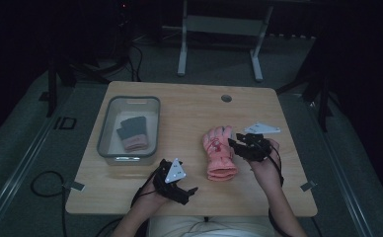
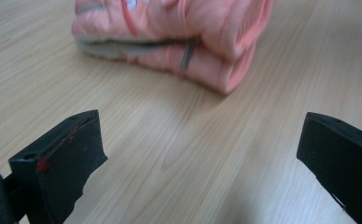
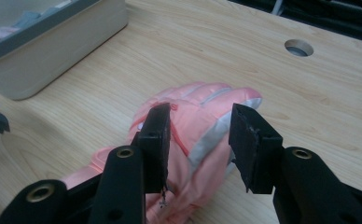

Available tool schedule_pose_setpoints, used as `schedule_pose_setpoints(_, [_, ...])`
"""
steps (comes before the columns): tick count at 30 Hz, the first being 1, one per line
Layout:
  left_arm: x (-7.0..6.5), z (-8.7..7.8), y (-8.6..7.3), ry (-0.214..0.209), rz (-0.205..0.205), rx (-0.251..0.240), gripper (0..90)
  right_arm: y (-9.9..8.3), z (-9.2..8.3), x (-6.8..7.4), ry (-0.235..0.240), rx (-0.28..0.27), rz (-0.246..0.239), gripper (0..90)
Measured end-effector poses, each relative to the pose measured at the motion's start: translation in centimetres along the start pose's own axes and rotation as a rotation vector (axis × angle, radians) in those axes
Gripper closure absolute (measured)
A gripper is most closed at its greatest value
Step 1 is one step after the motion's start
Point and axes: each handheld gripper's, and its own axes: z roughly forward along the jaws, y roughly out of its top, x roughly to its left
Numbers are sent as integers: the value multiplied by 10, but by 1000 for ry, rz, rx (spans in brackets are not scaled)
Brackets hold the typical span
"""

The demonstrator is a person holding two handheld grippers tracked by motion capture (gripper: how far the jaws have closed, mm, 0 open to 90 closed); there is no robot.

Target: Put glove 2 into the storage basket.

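Note:
A pink padded glove point(image 1: 220, 153) lies flat on the wooden table point(image 1: 189, 108), right of centre, fingers pointing away from the person. My right gripper point(image 1: 233, 143) hovers at the glove's right side; in the right gripper view its jaws point(image 3: 200, 135) stand apart just above the glove point(image 3: 202, 105), not pressing it. My left gripper point(image 1: 188, 195) rests near the front edge, left of the glove. Its jaws point(image 2: 198, 154) are wide open over bare wood, and the glove's cuff point(image 2: 193, 42) lies a little ahead of them.
A grey plastic bin point(image 1: 103, 133) stands on the table's left half and holds a second glove point(image 1: 133, 133), grey and pink. The bin's corner point(image 3: 53, 51) shows far left. A round cable hole point(image 1: 226, 98) sits near the far edge.

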Motion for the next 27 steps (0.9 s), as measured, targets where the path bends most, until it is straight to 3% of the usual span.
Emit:
schedule_pose_setpoints(3, [2, -2, 13, -15, -41, -40, 3, -2, -2, -6, 23, -1, -13, 582])
schedule_pose_setpoints(4, [2, -2, 13, -15, -41, -40, 16, -2, -2, -6, 23, -1, -13, 582])
schedule_pose_setpoints(6, [4, -2, 28, 8, -17, -49, 25, -4, -5, -11, 36, -7, -45, 583])
schedule_pose_setpoints(8, [5, -1, 34, 4, -23, -51, 26, -4, -6, -14, 46, -11, -49, 585])
schedule_pose_setpoints(11, [10, 5, 58, -21, -63, -9, 58, -3, -6, -23, 61, -9, -71, 608])
schedule_pose_setpoints(14, [15, 12, 76, -54, -66, 27, 126, -1, -6, -27, 57, -16, -79, 621])
schedule_pose_setpoints(18, [18, 20, 92, -6, -23, 32, 203, 2, -6, -27, 60, -29, -85, 638])
schedule_pose_setpoints(21, [22, 25, 100, 16, -53, 24, 299, 6, -1, -23, 65, -33, -96, 649])
schedule_pose_setpoints(26, [28, 31, 104, 53, -67, 20, 306, 8, 6, -20, 80, -29, -96, 651])
schedule_pose_setpoints(27, [31, 32, 104, 56, -78, 12, 347, 8, 8, -20, 81, -27, -97, 659])
